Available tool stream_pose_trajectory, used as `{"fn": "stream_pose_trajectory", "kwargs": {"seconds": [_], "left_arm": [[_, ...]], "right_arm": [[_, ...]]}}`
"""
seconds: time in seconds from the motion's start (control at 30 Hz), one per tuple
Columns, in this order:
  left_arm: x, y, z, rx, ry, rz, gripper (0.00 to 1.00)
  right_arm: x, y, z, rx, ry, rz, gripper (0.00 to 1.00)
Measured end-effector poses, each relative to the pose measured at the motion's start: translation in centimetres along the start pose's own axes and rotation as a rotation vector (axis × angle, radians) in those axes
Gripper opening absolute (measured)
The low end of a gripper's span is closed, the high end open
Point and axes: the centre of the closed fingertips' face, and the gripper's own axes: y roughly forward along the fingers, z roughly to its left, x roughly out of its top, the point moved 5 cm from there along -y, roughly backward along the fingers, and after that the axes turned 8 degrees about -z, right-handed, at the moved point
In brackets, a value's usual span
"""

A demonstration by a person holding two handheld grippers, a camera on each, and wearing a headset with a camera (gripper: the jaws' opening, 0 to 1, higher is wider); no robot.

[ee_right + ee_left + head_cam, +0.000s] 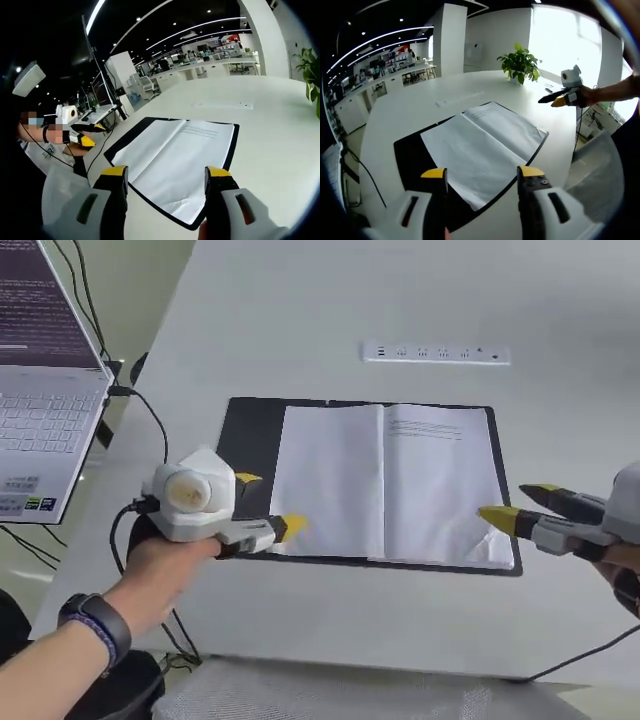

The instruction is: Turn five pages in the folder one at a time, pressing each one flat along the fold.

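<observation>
Near the flat rectangular black folder [250, 440], left gripper [270, 503] and right gripper [520, 501] gape empty.

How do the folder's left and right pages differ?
The left page is blank; the right page has printed lines at its top. The left page leaves a broad black strip of folder bare beside it; the right page nearly reaches the folder's edge. The right page's lower outer corner looks crinkled, by the right claw; the left page's looks smooth. Both are white and meet at the fold.
</observation>
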Motion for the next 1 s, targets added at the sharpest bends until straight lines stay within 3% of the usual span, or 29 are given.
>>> {"fn": "stream_pose_trajectory", "kwargs": {"seconds": [0.3, 0.77, 1.0], "left_arm": [[2.0, -2.2, -0.7, 0.003, 0.002, -0.038, 0.68], [1.4, -3.7, -1.9, 0.0, -0.031, -0.037, 0.79], [1.4, -3.4, -2.3, -0.003, -0.036, -0.041, 0.79]], "right_arm": [[-0.1, -2.5, 0.3, -0.044, -0.055, 0.0, 0.71], [-0.8, -5.6, 1.0, -0.094, -0.093, 0.015, 0.79], [0.9, -6.2, 1.9, -0.096, -0.111, -0.013, 0.79]]}}
